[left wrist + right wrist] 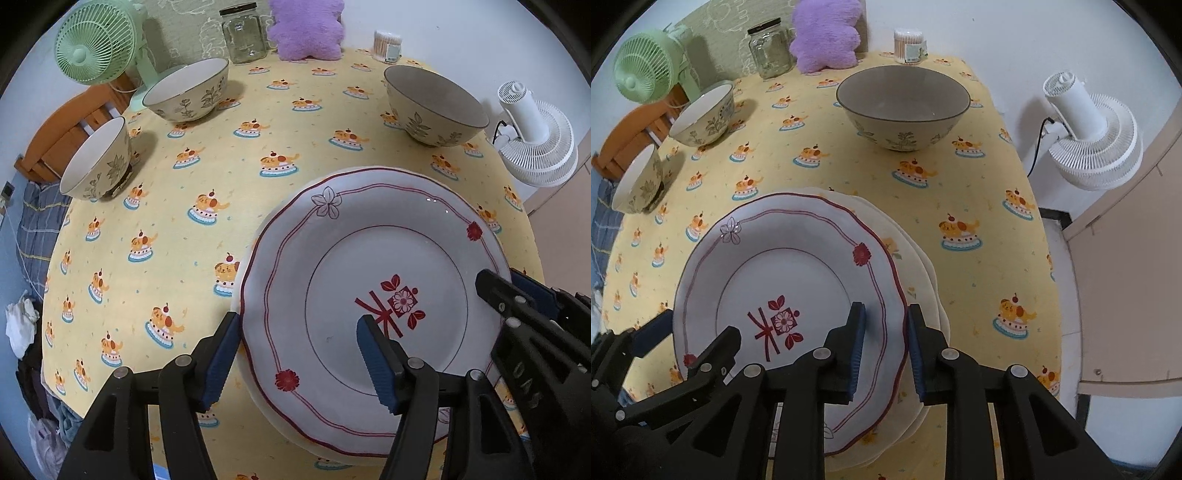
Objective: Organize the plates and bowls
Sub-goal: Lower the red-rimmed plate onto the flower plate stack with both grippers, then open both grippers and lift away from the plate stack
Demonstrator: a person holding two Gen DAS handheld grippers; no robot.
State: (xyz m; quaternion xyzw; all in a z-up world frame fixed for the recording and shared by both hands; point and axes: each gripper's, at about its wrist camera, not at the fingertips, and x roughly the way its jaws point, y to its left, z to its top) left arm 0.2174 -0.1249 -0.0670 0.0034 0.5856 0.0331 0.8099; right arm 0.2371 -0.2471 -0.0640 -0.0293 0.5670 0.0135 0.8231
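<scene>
A white plate with a red rim and red flower print (369,266) (783,266) lies on top of a cream plate (916,266) on the yellow tablecloth. My left gripper (295,354) is open, its fingers straddling the top plate's left rim. My right gripper (886,350) is open, its fingers straddling the plate's right rim; it also shows in the left wrist view (517,299). Three floral bowls stand on the table: one at far right (432,107) (905,107), one at the back left (188,92) (705,118), one at the left edge (98,162) (637,181).
At the table's back stand a green fan (96,40), a glass jar (243,33), a purple plush toy (306,29) and a cotton swab box (388,44). A white fan (1097,136) stands off the table's right edge. A wooden chair (70,125) is at left.
</scene>
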